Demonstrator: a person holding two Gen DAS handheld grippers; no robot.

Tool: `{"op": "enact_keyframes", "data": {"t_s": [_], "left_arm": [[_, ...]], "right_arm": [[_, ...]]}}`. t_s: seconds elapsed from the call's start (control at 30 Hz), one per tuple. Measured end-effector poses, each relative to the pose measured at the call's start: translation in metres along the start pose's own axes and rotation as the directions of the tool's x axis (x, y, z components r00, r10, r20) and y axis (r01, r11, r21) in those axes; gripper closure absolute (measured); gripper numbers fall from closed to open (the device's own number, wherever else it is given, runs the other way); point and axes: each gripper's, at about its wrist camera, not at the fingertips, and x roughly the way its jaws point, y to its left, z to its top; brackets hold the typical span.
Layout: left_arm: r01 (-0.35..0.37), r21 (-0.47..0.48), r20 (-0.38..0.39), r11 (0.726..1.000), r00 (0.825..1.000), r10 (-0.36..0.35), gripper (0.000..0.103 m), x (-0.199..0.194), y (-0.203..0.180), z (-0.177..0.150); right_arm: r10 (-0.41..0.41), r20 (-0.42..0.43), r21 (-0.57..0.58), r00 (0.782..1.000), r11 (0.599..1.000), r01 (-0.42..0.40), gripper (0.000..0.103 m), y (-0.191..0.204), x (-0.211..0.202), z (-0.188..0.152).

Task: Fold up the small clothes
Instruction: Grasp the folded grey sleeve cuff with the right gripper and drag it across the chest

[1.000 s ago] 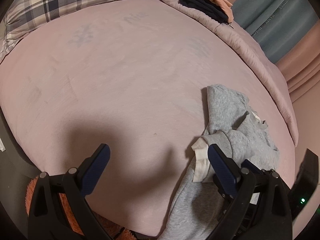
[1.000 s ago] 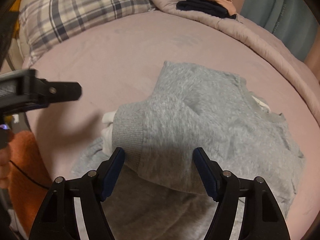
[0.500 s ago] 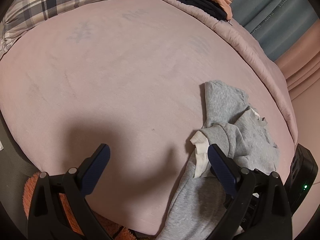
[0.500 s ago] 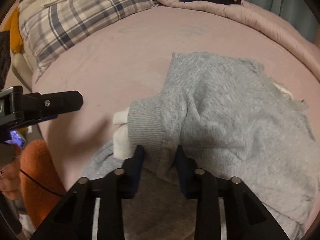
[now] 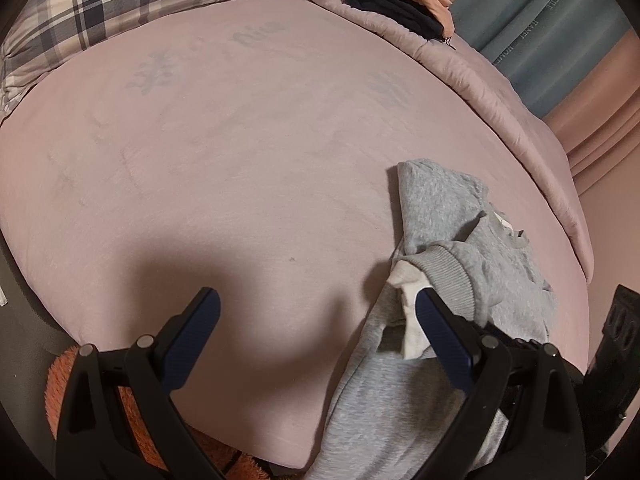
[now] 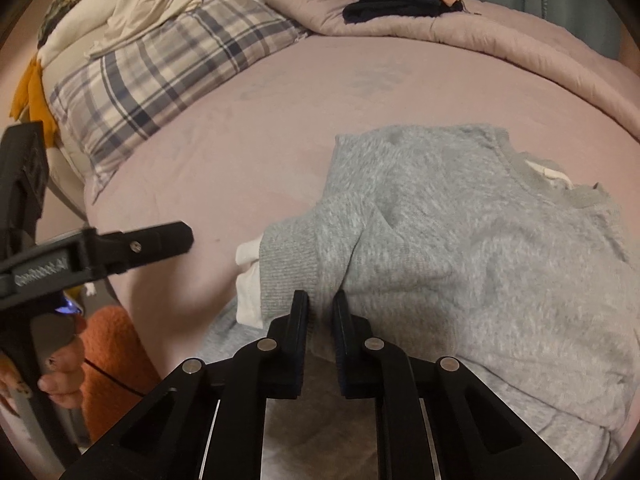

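The right gripper (image 6: 320, 300) pinches the soft grey sweater's (image 6: 460, 232) sleeve at six o'clock; the left gripper (image 5: 316, 312) waits open. Next, fold the sleeve across.

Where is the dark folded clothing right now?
In the right wrist view, the dark folded clothing lies on the rolled pink quilt, top right, beside the plaid pillow.

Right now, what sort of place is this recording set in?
Most likely a bedroom: a bed with a pink sheet, a plaid pillow at its head, and a pink quilt along the far side.
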Motion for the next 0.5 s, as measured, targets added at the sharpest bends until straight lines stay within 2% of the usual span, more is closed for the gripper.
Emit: {"op": "enact_keyframes", "data": {"t_s": [0.5], "left_arm": [[0.024, 0.032, -0.011, 0.999, 1.000, -0.024, 0.005, 0.002, -0.013, -0.001]], "right_arm": [[0.013, 0.111, 0.089, 0.994, 0.996, -0.023, 0.090, -0.020, -0.036, 0.006]]}}
